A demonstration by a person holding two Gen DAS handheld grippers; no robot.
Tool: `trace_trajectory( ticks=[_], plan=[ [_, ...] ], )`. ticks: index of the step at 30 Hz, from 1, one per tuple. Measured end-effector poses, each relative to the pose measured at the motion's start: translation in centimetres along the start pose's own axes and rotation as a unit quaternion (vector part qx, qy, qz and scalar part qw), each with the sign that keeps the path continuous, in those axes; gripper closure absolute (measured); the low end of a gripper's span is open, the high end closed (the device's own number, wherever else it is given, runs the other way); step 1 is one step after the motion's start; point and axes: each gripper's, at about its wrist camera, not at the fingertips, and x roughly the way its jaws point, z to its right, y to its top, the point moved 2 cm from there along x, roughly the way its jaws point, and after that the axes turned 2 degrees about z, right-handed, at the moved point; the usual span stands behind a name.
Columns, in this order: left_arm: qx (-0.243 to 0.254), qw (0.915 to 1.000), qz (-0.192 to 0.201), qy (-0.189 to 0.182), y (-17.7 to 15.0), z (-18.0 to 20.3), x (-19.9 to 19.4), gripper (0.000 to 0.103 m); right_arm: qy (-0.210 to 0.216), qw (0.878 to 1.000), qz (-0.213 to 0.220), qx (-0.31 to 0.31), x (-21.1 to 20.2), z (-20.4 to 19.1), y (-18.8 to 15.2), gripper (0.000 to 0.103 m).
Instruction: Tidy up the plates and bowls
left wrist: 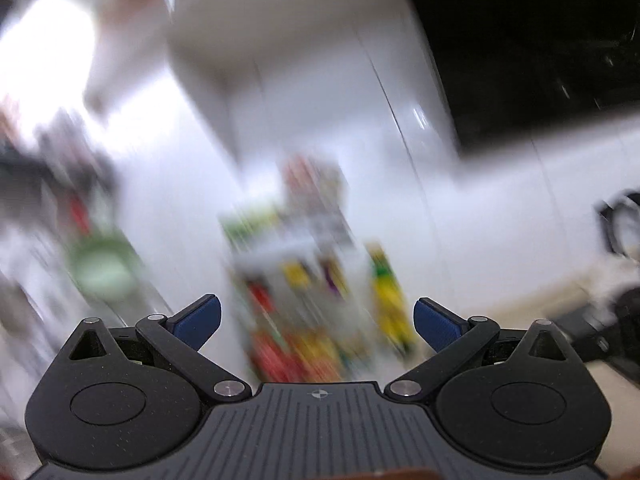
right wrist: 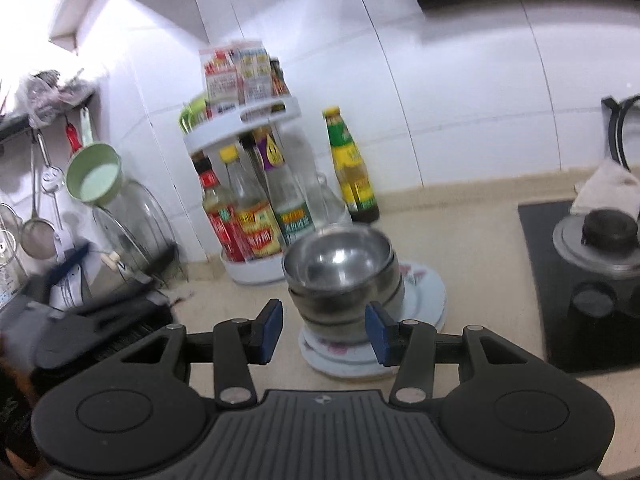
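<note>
Right wrist: steel bowls (right wrist: pixel 343 264) nested atop plates (right wrist: pixel 424 300).

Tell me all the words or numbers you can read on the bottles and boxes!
None can be read.
Sauce bottles on the white rack: red and yellow labels with print, too blurred.
Boxes on the rack's top tier: print too small.
Yellow-capped bottle by the wall: label blurred.
Left wrist view: everything smeared by motion.
Plates under the steel bowls: only a pink pattern.

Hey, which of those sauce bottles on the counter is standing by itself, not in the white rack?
The yellow-capped bottle with the green and yellow label, standing on the countertop right of the white rack. The other bottles sit inside the rack's lower tier.
</note>
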Motion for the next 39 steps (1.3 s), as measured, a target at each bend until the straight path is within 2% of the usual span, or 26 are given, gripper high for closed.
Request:
trace_trajectory(
  ticks=[1, 4, 8, 10, 14, 16, 18, 19, 20, 21, 22, 23, 24, 26, 27, 30, 33, 39],
  plan=[
    [0.008, 0.9989, 0.038, 0.024, 0.5, -0.1, -0.8, 0.0, 0.002, 1.0, 0.009, -0.002, -0.2, -0.1, 0.1, 0.054],
    [0.042, 0.9878, 0.13, 0.074, 1.5, 0.1, -2.5, 0.0, 0.007, 1.0, 0.027, -0.009, -0.7, -0.4, 0.3, 0.053],
    [0.079, 0.9617, 0.234, 0.119, 1.9, 1.1, -4.0, 0.0, 0.02, 0.999, 0.036, -0.005, -0.9, -0.5, 0.6, 0.052],
    [0.078, 0.957, 0.251, 0.122, 2.2, 1.3, -4.1, 0.0, 0.019, 0.999, 0.035, -0.01, -0.8, -0.7, 0.8, 0.052],
    [0.071, 0.9633, 0.235, 0.109, 2.2, 1.6, -3.2, 0.0, 0.015, 0.999, 0.035, -0.018, -0.8, -0.8, 0.8, 0.052],
    [0.064, 0.9721, 0.208, 0.087, 2.0, 1.7, -2.8, 0.0, 0.011, 0.999, 0.034, -0.022, -0.7, -0.8, 0.8, 0.051],
    [0.052, 0.9862, 0.15, 0.046, 1.8, 1.9, -1.6, 0.0, 0.004, 0.999, 0.03, -0.024, -0.5, -0.9, 0.7, 0.05],
    [0.039, 0.9932, 0.108, 0.019, 1.7, 1.7, -1.1, 0.0, -0.003, 0.999, 0.027, -0.026, -0.4, -0.8, 0.6, 0.049],
    [0.021, 0.9983, 0.05, -0.023, 1.5, 1.8, 0.0, 0.0, -0.008, 0.999, 0.022, -0.027, -0.1, -0.8, 0.6, 0.049],
    [0.007, 0.9982, -0.011, -0.059, 1.1, 2.0, 1.2, 0.0, -0.015, 0.999, 0.014, -0.029, 0.2, -0.8, 0.5, 0.049],
    [-0.011, 0.992, -0.083, -0.095, 0.6, 2.2, 2.7, 0.0, -0.023, 0.999, 0.008, -0.029, 0.4, -0.8, 0.5, 0.049],
    [-0.034, 0.9749, -0.171, -0.138, -0.4, 2.5, 4.5, 0.0, -0.032, 0.999, 0.001, -0.029, 0.7, -0.7, 0.3, 0.049],
    [-0.058, 0.9507, -0.249, -0.176, -1.5, 2.8, 6.0, 0.0, -0.048, 0.998, -0.009, -0.03, 1.0, -0.7, 0.2, 0.049],
    [-0.108, 0.9042, -0.357, -0.208, -3.8, 3.0, 8.3, 0.0, -0.07, 0.997, -0.028, -0.029, 1.8, -0.3, -0.1, 0.048],
    [-0.119, 0.8929, -0.382, -0.207, -4.6, 3.0, 8.9, 0.0, -0.076, 0.996, -0.034, -0.021, 1.9, -0.1, -0.3, 0.048],
    [-0.112, 0.891, -0.396, -0.192, -5.1, 3.1, 9.6, 0.0, -0.094, 0.994, -0.049, -0.024, 2.3, 0.2, -0.8, 0.048],
    [-0.114, 0.8806, -0.42, -0.187, -5.7, 3.1, 10.2, 0.0, -0.107, 0.992, -0.065, -0.017, 2.7, 0.7, -1.3, 0.048],
    [-0.121, 0.8778, -0.428, -0.178, -6.3, 2.8, 10.2, 0.0, -0.111, 0.991, -0.077, -0.014, 3.2, 1.2, -1.3, 0.048]
  ],
)
